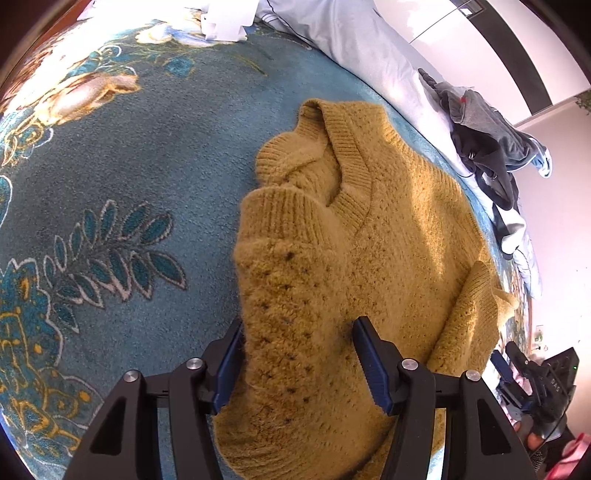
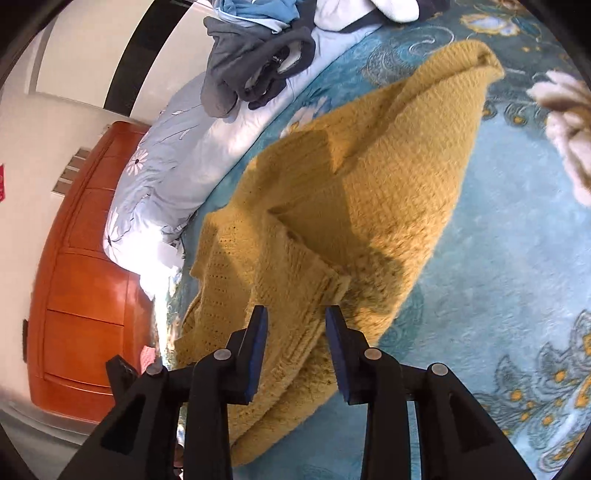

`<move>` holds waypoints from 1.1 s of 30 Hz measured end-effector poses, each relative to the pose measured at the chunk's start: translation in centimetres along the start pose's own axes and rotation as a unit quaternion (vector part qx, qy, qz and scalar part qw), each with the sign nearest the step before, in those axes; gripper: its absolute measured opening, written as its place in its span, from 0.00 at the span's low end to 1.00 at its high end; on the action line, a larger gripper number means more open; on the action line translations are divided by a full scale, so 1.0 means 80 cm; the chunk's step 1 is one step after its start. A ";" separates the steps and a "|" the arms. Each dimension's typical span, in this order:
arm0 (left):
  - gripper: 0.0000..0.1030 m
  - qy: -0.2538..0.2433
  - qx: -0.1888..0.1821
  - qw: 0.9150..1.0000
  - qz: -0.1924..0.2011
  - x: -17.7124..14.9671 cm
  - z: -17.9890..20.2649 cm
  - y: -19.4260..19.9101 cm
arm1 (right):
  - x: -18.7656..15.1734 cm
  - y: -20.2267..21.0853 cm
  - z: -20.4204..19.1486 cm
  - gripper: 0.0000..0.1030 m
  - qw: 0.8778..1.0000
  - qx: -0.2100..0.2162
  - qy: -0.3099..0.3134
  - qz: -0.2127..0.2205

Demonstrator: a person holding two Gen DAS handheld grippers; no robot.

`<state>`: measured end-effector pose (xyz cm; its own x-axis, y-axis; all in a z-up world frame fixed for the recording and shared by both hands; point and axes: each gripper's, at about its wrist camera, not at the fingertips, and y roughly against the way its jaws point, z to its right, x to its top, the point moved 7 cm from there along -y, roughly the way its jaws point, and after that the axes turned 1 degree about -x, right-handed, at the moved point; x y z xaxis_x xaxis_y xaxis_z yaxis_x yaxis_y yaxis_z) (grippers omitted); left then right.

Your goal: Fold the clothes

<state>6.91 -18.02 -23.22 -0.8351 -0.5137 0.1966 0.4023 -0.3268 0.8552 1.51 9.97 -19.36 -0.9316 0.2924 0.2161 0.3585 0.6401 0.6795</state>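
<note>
A mustard-yellow knitted sweater [image 1: 388, 206] lies on a blue floral blanket [image 1: 129, 177], collar toward the far side. Its left side and sleeve are folded inward, with a ribbed cuff [image 1: 273, 199] near the collar. My left gripper [image 1: 298, 328] is open and straddles this folded part, whose fuzzy knit fills the gap between the pads. In the right wrist view the other sleeve is folded over the sweater body [image 2: 399, 177]. Its ribbed cuff [image 2: 314, 280] lies between the blue pads of my right gripper [image 2: 296, 311], which stand apart from it.
A pale blue flowered quilt [image 2: 155, 177] runs along the blanket's edge, with a heap of grey and dark clothes [image 2: 251, 62] on it. An orange wooden cabinet [image 2: 85, 280] stands beyond. White folded fabric [image 1: 229, 22] lies at the far end. Part of a hand shows beside dark gear [image 1: 543, 384].
</note>
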 end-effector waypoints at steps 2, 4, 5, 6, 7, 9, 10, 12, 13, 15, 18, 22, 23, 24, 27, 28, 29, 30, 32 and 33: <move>0.60 -0.001 0.002 1.000 0.001 -0.001 -0.001 0.004 | -0.002 -0.012 -0.005 0.33 1.000 -0.008 0.007 -0.006; 0.60 0.004 0.002 1.000 0.005 -0.001 -0.004 0.007 | -0.002 -0.023 -0.004 0.33 1.000 -0.015 0.006 -0.009; 0.60 0.008 0.003 1.000 0.007 -0.002 -0.007 0.010 | -0.001 -0.026 -0.001 0.33 1.000 -0.017 -0.003 -0.011; 0.60 0.011 0.004 1.000 0.009 -0.003 -0.010 0.013 | -0.002 -0.024 0.003 0.33 1.000 -0.017 -0.017 -0.010; 0.60 0.013 0.004 1.000 0.011 -0.003 -0.012 0.016 | -0.005 -0.020 0.007 0.33 0.999 -0.017 -0.025 -0.010; 0.60 0.015 0.005 1.000 0.016 -0.003 -0.018 0.022 | -0.011 -0.011 0.015 0.33 0.999 -0.017 -0.042 -0.010; 0.60 0.017 0.005 1.000 0.018 -0.003 -0.020 0.024 | -0.015 -0.011 0.018 0.33 0.999 -0.010 -0.049 -0.011; 0.60 0.023 0.003 1.000 0.018 -0.001 -0.021 0.021 | -0.023 -0.011 0.022 0.33 0.998 0.005 -0.064 -0.014; 0.60 0.027 0.002 0.999 0.017 0.000 -0.021 0.020 | -0.023 -0.015 0.022 0.33 0.998 0.007 -0.066 -0.017; 0.60 0.036 0.005 0.999 0.019 0.000 -0.021 0.019 | -0.019 -0.025 0.017 0.33 0.998 0.014 -0.064 -0.015; 0.60 0.041 0.000 0.999 0.019 -0.003 -0.021 0.022 | -0.015 -0.033 0.012 0.34 0.997 0.024 -0.074 -0.010; 0.60 0.043 0.003 0.999 0.028 -0.003 -0.026 0.033 | -0.011 -0.023 0.005 0.09 0.996 0.042 -0.080 0.013; 0.60 0.047 0.000 0.998 0.030 -0.003 -0.029 0.035 | -0.011 -0.016 0.003 0.09 0.996 0.046 -0.075 0.019; 0.60 0.052 -0.003 0.998 0.030 -0.002 -0.031 0.036 | -0.010 -0.009 0.001 0.08 0.996 0.050 -0.070 0.025; 0.60 0.065 -0.012 0.997 0.031 -0.001 -0.034 0.039 | -0.009 0.029 -0.003 0.07 0.994 0.074 -0.055 0.053; 0.60 0.065 -0.015 0.997 0.033 0.000 -0.034 0.040 | -0.009 0.047 -0.001 0.07 0.993 0.080 -0.053 0.066; 0.60 0.064 -0.015 0.997 0.034 0.000 -0.034 0.041 | -0.007 0.067 0.007 0.07 0.991 0.087 -0.057 0.081; 0.60 0.063 -0.014 0.997 0.035 0.001 -0.034 0.042 | -0.007 0.090 0.021 0.07 0.989 0.085 -0.065 0.099; 0.60 0.063 -0.018 0.997 0.034 0.002 -0.033 0.042 | -0.006 0.135 0.051 0.07 0.985 0.075 -0.081 0.134; 0.60 0.065 -0.023 0.997 0.032 0.002 -0.032 0.040 | -0.007 0.157 0.068 0.07 0.982 0.065 -0.088 0.152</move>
<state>9.02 -21.23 -21.67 -0.7525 -0.6323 0.1843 0.4726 -0.3236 0.8197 6.85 21.74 -14.78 -0.7595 0.5954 0.2622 0.6339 0.5866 0.5040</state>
